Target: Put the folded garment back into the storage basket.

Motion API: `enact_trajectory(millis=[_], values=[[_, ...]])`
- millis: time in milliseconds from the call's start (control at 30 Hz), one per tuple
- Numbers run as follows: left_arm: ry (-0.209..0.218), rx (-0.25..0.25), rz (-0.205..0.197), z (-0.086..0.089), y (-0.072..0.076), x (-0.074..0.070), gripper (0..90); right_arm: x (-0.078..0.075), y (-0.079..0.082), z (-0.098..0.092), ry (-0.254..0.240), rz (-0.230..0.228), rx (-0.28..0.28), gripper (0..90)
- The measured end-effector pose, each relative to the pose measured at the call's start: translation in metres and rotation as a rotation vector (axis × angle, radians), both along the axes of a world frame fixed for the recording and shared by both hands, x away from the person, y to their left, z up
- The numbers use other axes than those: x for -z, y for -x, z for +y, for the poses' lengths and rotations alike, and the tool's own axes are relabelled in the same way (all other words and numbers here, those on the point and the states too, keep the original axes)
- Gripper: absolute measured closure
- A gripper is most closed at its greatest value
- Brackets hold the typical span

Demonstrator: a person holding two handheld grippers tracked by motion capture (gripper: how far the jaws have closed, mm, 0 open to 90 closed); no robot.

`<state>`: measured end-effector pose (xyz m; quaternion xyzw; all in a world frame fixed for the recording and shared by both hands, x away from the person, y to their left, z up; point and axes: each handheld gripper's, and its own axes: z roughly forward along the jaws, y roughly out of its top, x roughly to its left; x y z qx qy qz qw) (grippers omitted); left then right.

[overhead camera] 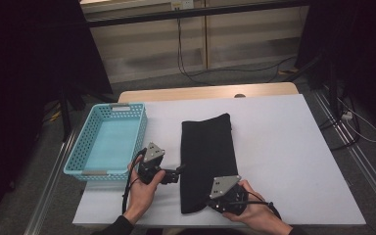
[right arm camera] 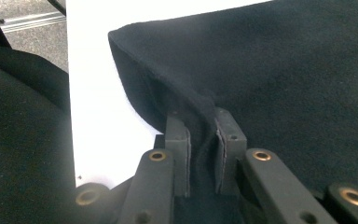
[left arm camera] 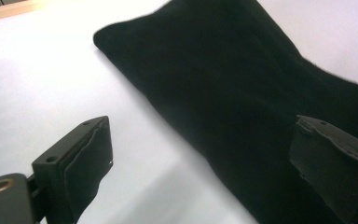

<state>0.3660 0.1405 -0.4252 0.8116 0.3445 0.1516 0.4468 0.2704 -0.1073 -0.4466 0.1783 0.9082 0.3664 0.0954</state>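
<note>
A folded black cloth [overhead camera: 208,156] lies lengthwise on the white table [overhead camera: 284,147]. My left gripper [overhead camera: 178,172] sits at the cloth's left edge, about halfway along, held low over the table. In the left gripper view it [left arm camera: 200,140] stands open, one jaw over bare table and the other over the cloth [left arm camera: 223,84], with nothing pinched. My right gripper [overhead camera: 209,204] is at the cloth's near end. The right gripper view shows it [right arm camera: 203,126] shut on a raised fold of the cloth [right arm camera: 284,70] close to its corner.
A light blue perforated basket [overhead camera: 78,147] stands at the table's left side, just left of my left hand. White tabletop stretches to the right of the cloth. Beyond the table's far edge are cables on the floor and dark stands.
</note>
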Motion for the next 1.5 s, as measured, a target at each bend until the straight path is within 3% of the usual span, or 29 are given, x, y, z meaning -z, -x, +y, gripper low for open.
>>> enact_trajectory(millis=[100, 267, 400, 500, 667, 833, 867, 1033, 1133, 1233, 1500], values=[[-0.017, -0.014, -0.041, -0.004, -0.009, 0.0, 7.4, 0.0, 0.0, 0.0, -0.003, 0.002, 0.0, 79.3], [-0.022, -0.002, -0.013, -0.014, -0.027, 0.0, 8.9, 0.0, 0.0, -0.001, -0.011, 0.006, 0.003, 79.2], [-0.014, -0.01, -0.028, -0.019, -0.039, -0.002, 8.8, 0.0, -0.001, -0.001, -0.015, 0.01, 0.004, 79.2], [-0.037, -0.033, -0.036, -0.023, -0.049, -0.003, 8.9, 0.0, -0.001, -0.001, -0.016, 0.009, 0.004, 79.1], [-0.012, -0.048, 0.006, -0.027, -0.06, -0.004, 8.9, 0.001, -0.001, -0.002, -0.018, 0.012, 0.002, 79.1], [-0.014, -0.088, 0.0, -0.031, -0.076, -0.007, 9.9, 0.001, -0.001, -0.002, -0.02, 0.014, 0.002, 79.0], [0.004, -0.101, 0.007, -0.032, -0.079, -0.008, 9.9, 0.001, -0.001, -0.002, -0.02, 0.014, 0.001, 79.0], [0.025, -0.097, 0.04, -0.037, -0.091, -0.011, 9.1, 0.001, -0.001, -0.002, -0.024, 0.019, 0.006, 79.0], [0.009, -0.096, 0.049, -0.04, -0.097, -0.011, 7.5, 0.001, -0.001, -0.002, -0.021, 0.016, 0.004, 79.0], [0.006, -0.109, 0.083, -0.044, -0.103, -0.007, 7.6, 0.001, -0.001, -0.002, -0.023, 0.017, 0.004, 79.0], [0.001, -0.131, 0.112, -0.045, -0.121, 0.003, 8.4, 0.001, -0.001, -0.002, -0.026, 0.02, 0.007, 79.0]])
